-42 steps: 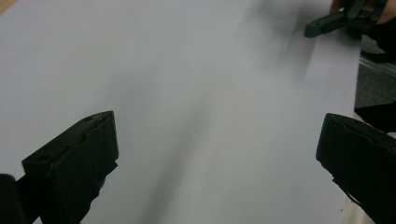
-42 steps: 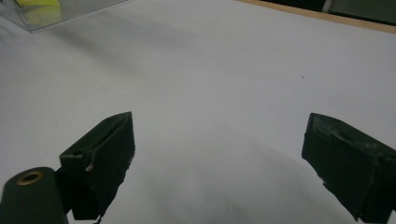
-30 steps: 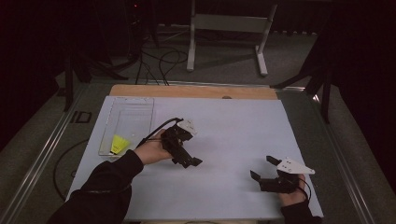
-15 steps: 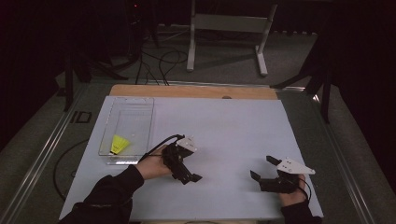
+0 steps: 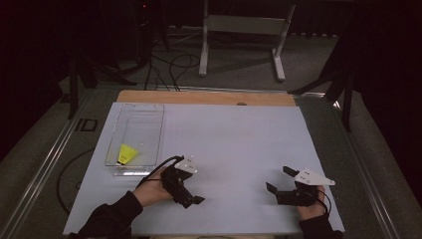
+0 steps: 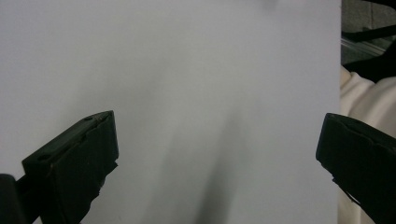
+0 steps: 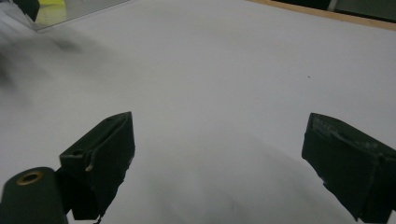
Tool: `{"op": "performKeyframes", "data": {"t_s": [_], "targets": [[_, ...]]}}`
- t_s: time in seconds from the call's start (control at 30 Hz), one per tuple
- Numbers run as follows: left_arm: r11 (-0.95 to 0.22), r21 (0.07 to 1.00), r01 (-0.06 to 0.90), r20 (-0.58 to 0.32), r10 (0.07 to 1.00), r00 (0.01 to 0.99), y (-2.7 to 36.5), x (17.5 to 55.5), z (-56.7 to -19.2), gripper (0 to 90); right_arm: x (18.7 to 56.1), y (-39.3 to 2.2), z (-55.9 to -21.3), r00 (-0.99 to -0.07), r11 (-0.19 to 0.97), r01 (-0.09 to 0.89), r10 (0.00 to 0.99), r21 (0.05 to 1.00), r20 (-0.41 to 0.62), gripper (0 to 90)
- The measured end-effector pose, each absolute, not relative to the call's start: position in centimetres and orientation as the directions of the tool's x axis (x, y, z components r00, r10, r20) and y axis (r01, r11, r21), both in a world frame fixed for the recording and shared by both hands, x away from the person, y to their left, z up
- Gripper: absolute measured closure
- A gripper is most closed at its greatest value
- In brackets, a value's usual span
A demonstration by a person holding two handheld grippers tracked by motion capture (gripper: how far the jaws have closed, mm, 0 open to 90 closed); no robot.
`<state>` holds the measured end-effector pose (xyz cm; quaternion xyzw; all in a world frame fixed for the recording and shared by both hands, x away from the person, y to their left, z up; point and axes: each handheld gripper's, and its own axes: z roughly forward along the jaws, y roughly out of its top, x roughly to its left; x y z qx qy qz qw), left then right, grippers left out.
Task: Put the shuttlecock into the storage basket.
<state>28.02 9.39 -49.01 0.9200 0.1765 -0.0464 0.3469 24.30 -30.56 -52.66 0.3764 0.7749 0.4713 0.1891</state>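
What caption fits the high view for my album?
Two open tongs, left and right, rest over a white table; a yellow shuttlecock lies in the clear tray.

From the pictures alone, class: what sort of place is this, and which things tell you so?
Probably a lab or studio bench set up for recording handling work. A white table stands in a dark room, cables trail across the floor beside a metal stand, and a clear tray holds a yellow shuttlecock.

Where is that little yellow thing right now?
In the high view, the yellow thing lies inside the clear tray at the table's left, beyond the left gripper.
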Motion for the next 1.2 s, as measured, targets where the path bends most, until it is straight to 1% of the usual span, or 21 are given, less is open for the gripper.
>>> {"op": "performKeyframes", "data": {"t_s": [0.47,0.93,1.03,1.2], "targets": [[-0.691,0.609,0.389,-0.207,0.335,0.919,13.3,25.8,-50.0,0.0,24.4,-30.6,-52.7,-0.646,0.272,0.412,0.76,0.87,0.069,9.8],[-0.625,0.629,0.463,-0.232,0.418,0.878,17.2,24.6,-51.3,0.0,24.4,-30.5,-52.8,-0.653,0.281,0.408,0.755,0.869,0.063,9.8],[-0.606,0.629,0.487,-0.242,0.443,0.863,18.0,24.4,-51.7,0.0,24.4,-30.5,-52.7,-0.654,0.282,0.408,0.753,0.868,0.063,9.8],[-0.563,0.646,0.515,-0.231,0.499,0.835,19.1,24.1,-51.9,0.1,24.4,-30.5,-52.8,-0.652,0.279,0.41,0.755,0.868,0.065,9.8]]}}
